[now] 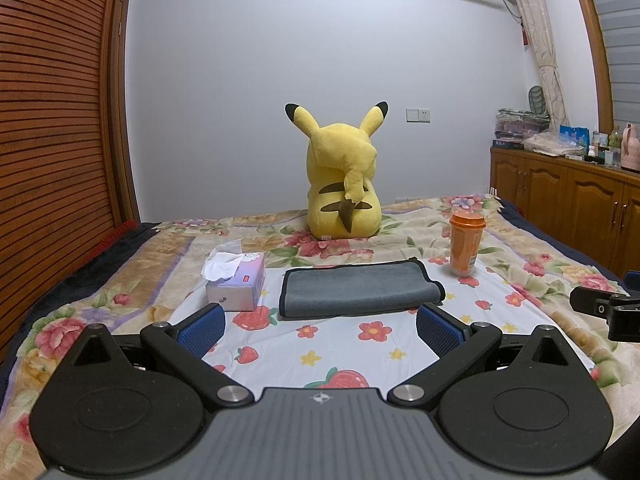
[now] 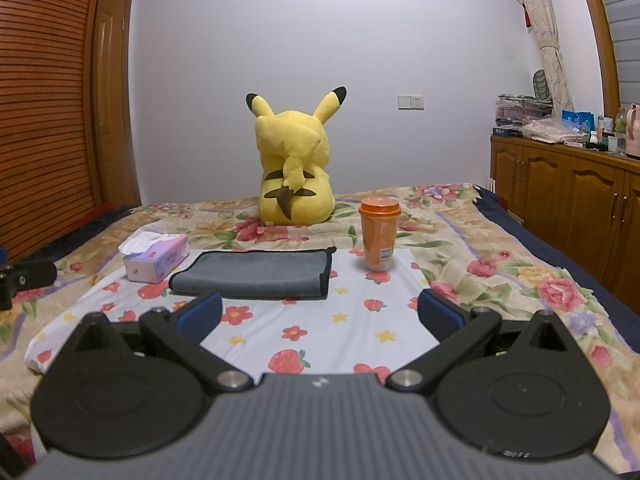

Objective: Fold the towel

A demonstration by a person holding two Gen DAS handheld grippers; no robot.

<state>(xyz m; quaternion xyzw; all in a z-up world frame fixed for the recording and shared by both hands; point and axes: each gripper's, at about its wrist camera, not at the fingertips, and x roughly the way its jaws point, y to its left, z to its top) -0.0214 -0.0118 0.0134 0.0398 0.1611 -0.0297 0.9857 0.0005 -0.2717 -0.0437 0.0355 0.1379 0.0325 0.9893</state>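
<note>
A grey towel point(image 1: 358, 290) with a dark trim lies folded flat on a white flowered cloth point(image 1: 352, 344) on the bed. It also shows in the right wrist view point(image 2: 256, 274). My left gripper point(image 1: 320, 326) is open and empty, just short of the towel's near edge. My right gripper point(image 2: 320, 312) is open and empty, a little nearer than the towel and to its right. The right gripper's tip point(image 1: 600, 308) shows at the right edge of the left wrist view.
A tissue box point(image 1: 236, 280) stands left of the towel, touching or nearly so. An orange cup point(image 1: 466, 242) stands to its right. A yellow plush toy point(image 1: 344, 196) sits behind. Wooden cabinets point(image 1: 568, 196) line the right wall.
</note>
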